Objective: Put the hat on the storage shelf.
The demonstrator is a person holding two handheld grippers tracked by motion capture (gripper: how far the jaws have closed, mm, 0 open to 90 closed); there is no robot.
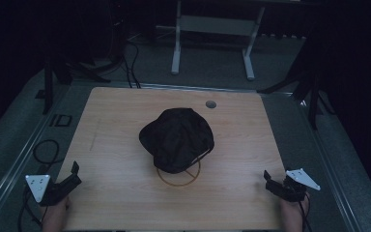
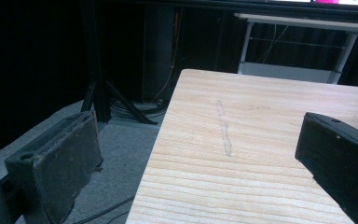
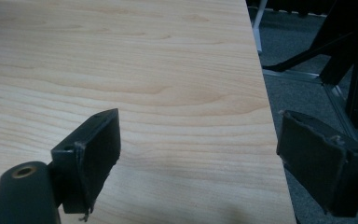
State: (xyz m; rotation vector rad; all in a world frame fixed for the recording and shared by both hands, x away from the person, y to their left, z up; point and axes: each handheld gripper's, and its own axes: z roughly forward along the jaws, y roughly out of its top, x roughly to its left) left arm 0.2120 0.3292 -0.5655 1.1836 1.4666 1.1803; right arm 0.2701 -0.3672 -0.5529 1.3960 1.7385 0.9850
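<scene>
A black cap point(image 1: 178, 138) lies in the middle of the light wooden table point(image 1: 121, 121), resting on a thin brown ring stand point(image 1: 178, 178) that shows at its near edge. My left gripper point(image 1: 71, 175) sits at the table's near left corner, open, with nothing between its jaws; in the left gripper view its gripper point(image 2: 200, 154) straddles the table's left edge. My right gripper point(image 1: 269, 182) rests at the near right corner, open and empty; in the right gripper view its gripper point(image 3: 198, 156) spans the table's right edge.
A round grommet hole point(image 1: 211, 104) lies near the table's far edge. A white desk frame point(image 1: 212, 38) stands behind on grey carpet. Black tripod legs point(image 1: 309, 92) flank the table and cables point(image 1: 46, 152) lie at left. A faint scratch point(image 2: 224, 133) marks the wood.
</scene>
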